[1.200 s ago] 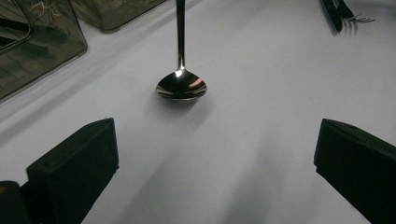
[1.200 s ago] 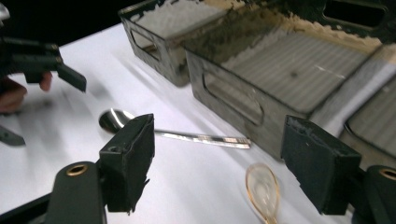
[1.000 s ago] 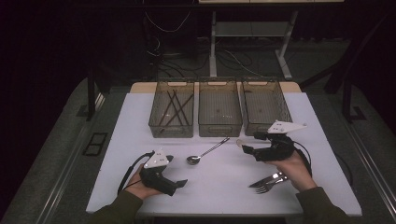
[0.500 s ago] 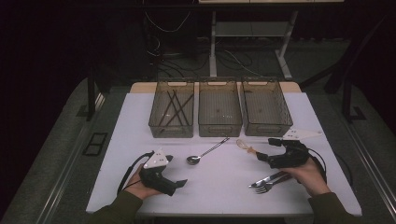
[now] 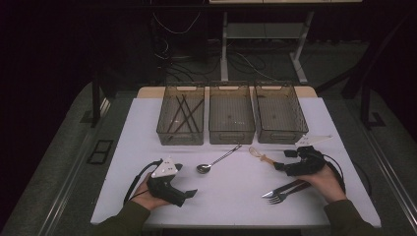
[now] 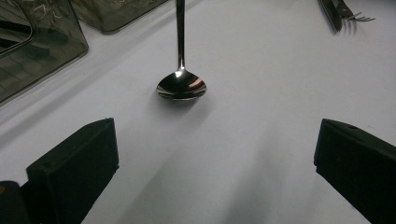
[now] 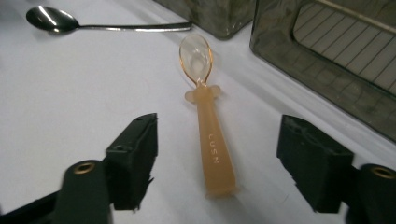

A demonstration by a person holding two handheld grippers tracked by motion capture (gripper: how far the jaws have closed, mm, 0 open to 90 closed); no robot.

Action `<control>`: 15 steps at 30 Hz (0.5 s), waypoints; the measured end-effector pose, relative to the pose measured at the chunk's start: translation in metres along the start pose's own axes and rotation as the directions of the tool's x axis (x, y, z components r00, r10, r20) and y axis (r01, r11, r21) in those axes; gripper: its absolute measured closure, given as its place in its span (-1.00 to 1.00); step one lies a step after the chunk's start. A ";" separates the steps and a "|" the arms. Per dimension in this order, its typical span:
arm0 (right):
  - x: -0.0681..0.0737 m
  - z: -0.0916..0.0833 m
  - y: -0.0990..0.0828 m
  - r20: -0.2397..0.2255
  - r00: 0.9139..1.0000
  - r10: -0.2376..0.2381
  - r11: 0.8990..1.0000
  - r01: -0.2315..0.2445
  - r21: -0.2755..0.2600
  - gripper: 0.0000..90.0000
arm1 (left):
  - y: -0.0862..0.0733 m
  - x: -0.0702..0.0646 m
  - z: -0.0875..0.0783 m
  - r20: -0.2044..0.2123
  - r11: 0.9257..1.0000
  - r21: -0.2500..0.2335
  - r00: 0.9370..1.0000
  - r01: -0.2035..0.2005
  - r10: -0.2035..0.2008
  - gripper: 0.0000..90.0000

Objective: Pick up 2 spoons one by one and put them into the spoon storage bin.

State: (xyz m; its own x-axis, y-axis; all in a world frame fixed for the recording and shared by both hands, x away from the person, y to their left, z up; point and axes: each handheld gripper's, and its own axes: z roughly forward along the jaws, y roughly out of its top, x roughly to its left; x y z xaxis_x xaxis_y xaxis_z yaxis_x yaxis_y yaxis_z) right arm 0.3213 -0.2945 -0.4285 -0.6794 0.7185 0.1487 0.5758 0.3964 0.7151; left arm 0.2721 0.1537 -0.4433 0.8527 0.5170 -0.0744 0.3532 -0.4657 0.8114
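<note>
Right now, lying flat on the white tabletop [image 5: 123,162]: an orange plastic spoon [image 7: 211,135] with a clear bowl, handle end between the two black jaws of the right hand-held gripper [image 7: 217,154], bowl pointing away toward the bins. Jaws apart on either side of the handle, pads not pressing on it, having just been closing a little. Seen from above, same spoon [image 5: 260,156] just in front of the right hand-held gripper [image 5: 281,166], near the gap between the middle bin [image 5: 231,118] and the right bin [image 5: 278,115]. Just beside the right hand, toward the near edge: two metal forks [image 5: 285,191] lying together. Further left, at mid-table: a metal spoon [image 5: 216,160], bowl toward the person, handle angled up toward the middle bin. Left hand-held gripper [image 5: 189,194] resting low on the tabletop, jaws wide with nothing between them, the metal spoon [image 6: 181,84] ahead and well apart. Left bin [image 5: 181,120] holding several dark chopsticks [image 5: 181,113] crossed over one another.
</note>
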 end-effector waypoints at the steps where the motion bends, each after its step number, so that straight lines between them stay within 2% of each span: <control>1: -0.001 0.001 0.000 0.001 1.000 0.000 1.000 0.000 0.007 -0.30 | 0.000 0.000 0.000 0.000 1.000 0.000 1.000 -0.001 0.001 -1.00; 10: -0.001 0.008 -0.001 -0.005 1.000 -0.030 0.998 0.030 0.063 0.14 | 0.000 -0.001 0.001 0.002 1.000 0.006 1.000 -0.002 0.002 -1.00; 15: -0.001 0.013 -0.002 -0.011 0.999 -0.043 0.995 0.043 0.095 0.27 | 0.000 -0.001 0.001 0.004 1.000 0.009 1.000 -0.007 0.007 -1.00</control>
State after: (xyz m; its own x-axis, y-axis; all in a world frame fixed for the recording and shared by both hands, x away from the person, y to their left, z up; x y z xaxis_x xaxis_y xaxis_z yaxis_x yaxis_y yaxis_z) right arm 0.3268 -0.2890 -0.4388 -0.7083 0.6947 0.1257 0.5862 0.4795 0.6531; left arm 0.2715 0.1525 -0.4440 0.8565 0.5112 -0.0713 0.3510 -0.4754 0.8067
